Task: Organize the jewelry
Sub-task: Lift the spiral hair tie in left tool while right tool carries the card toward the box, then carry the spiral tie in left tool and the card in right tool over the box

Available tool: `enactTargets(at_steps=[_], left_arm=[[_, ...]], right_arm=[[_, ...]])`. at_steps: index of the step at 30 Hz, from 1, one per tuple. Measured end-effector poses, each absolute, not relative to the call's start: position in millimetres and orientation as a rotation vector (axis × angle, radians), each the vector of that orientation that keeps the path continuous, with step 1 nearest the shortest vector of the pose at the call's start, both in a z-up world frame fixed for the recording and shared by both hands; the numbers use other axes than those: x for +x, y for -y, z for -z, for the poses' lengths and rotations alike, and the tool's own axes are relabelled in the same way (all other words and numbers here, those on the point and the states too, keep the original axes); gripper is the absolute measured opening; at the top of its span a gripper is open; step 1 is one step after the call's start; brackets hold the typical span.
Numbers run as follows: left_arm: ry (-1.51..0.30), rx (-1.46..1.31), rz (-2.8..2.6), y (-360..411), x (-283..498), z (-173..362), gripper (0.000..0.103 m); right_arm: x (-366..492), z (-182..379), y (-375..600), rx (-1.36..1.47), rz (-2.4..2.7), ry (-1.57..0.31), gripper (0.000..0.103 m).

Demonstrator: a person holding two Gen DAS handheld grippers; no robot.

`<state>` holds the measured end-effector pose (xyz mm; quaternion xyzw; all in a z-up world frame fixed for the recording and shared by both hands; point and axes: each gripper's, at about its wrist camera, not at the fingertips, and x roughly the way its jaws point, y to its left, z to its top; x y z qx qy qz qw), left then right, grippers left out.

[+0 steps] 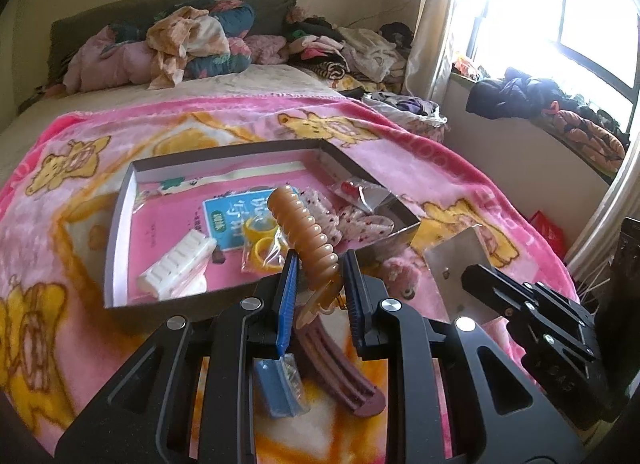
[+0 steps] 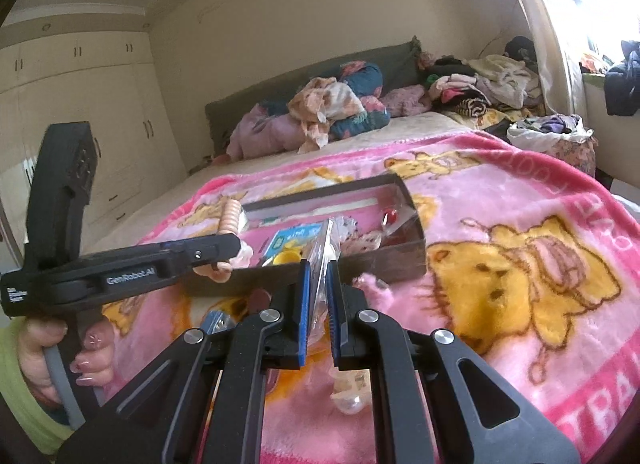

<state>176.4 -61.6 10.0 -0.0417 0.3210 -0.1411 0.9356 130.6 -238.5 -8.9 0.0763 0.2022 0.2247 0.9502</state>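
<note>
Left wrist: left gripper clamps ribbed tan hair clip above box

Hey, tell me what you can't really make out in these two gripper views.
- Lower end of the brown ridged hair clip: left wrist view, hidden between the left gripper jaws.
- Clear packet in the right gripper: right wrist view, seen edge-on, contents unreadable.
- Print on the teal card in the box: too small and blurred.
- Outside the window: overexposed.
</note>
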Motion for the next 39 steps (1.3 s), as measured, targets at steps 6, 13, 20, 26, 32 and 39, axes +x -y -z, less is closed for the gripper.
enactTargets(at_steps=[6,13,20,26,32,39], left_arm=[[-0.659,-0.088,0.3,68,182,-7,0.015],[-0.656,-0.104,0.296,68,194,-8,0.015],[-0.649,-0.116,0.275,63,208,-13,0.015],[-0.661,-0.138,0.255,56,222,-11,0.015],[-0.669,-0.14,0.248,48,233,-10,0.015],[-0.708,-0.152,0.237,35,253,-2,0.015]], right_arm=[[142,11,247,0.18,-0.421,-0.44,0.008],[156,6,255,0.205,-0.395,-0.436,0.008],[170,-1,249,0.196,-0.402,-0.446,0.008],[190,-9,235,0.181,-0.422,-0.47,0.008],[216,-18,223,0.136,-0.438,-0.491,0.008],[243,-18,214,0.102,-0.443,-0.525,0.008]])
